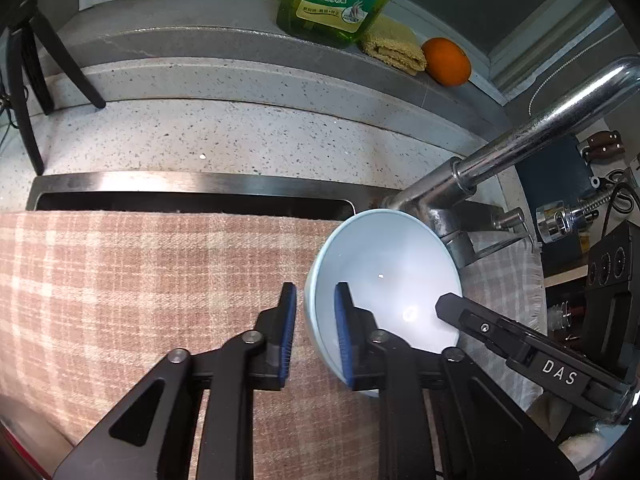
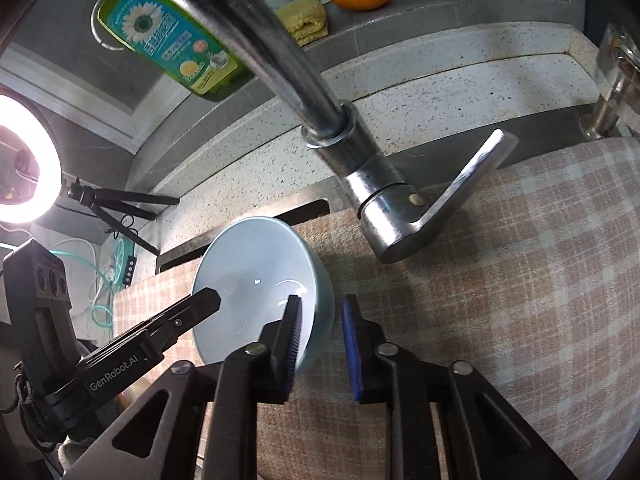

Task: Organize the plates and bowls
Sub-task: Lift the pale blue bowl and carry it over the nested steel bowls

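At the far left, black tripod legs [image 1: 28,80] stand on the speckled counter [image 1: 220,136]. In the right wrist view they carry a lit ring light [image 2: 24,160] at 9 o'clock.

A brown checked cloth [image 1: 140,272] covers most of the steel sink [image 1: 192,182]; only a dark slot of basin shows along its 12 o'clock edge.

The left gripper [image 1: 315,300] reaches in from 6 o'clock in its own view. Its jaws are nearly together and straddle the rim of the pale blue bowl [image 1: 384,272] at the bowl's 8 o'clock. One blue pad lies inside against the wall. The other is outside, with a thin strip of cloth showing between it and the bowl, so it does not clamp.

The bowl sits mouth up toward the cloth's 3 o'clock side, just in front of the tap's base.

The right gripper [image 2: 322,308] straddles the opposite rim, at 4 o'clock on the bowl in the left wrist view. One pad is inside the bowl; the other stands outside, narrowly clear of the wall, so this one also has no grip.

The chrome tap [image 1: 520,140] rises toward 2 o'clock behind the bowl.

On the ledge at 12 o'clock stand a green soap bottle [image 1: 332,0], then a folded yellow rag [image 1: 394,46] touching it, then an orange [image 1: 446,62] just beside the rag.
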Demonstrator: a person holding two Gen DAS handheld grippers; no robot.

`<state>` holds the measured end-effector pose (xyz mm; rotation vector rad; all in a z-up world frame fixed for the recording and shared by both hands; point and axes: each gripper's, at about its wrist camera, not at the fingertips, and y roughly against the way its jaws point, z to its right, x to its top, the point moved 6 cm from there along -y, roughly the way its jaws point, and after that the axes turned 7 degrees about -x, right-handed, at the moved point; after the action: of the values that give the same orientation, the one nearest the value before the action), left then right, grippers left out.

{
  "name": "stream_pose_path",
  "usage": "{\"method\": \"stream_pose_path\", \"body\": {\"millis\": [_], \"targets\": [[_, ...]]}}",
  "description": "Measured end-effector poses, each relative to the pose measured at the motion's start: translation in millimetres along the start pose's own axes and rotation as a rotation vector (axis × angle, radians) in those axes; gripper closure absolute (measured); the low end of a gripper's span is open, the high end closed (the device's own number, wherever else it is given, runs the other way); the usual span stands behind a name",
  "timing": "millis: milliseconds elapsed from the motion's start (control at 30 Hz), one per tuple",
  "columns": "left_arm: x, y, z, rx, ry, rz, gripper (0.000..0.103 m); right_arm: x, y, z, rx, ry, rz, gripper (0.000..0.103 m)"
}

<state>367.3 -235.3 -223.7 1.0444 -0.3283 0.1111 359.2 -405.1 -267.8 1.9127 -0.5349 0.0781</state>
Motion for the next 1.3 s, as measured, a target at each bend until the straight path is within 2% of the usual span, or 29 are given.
{"method": "stream_pose_path", "body": {"millis": [233, 667, 1300], "targets": [[-5.3, 8.3, 3.1, 0.005, -0.003, 0.018, 0.091, -2.6, 3.0, -1.8, -0.007, 0.013, 0.004, 0.092], [-20.8, 40.8, 24.6, 0.008, -0.034, 0.08, 0.091, -11.3, 40.1, -9.2, -0.003, 0.052, 0.051, 0.093], [-67.3, 117.6, 45.4, 0.018, -0.022, 0.221, 0.091, -51.7, 108.8, -36.0, 0.086, 0.151, 0.093, 0.093]]}}
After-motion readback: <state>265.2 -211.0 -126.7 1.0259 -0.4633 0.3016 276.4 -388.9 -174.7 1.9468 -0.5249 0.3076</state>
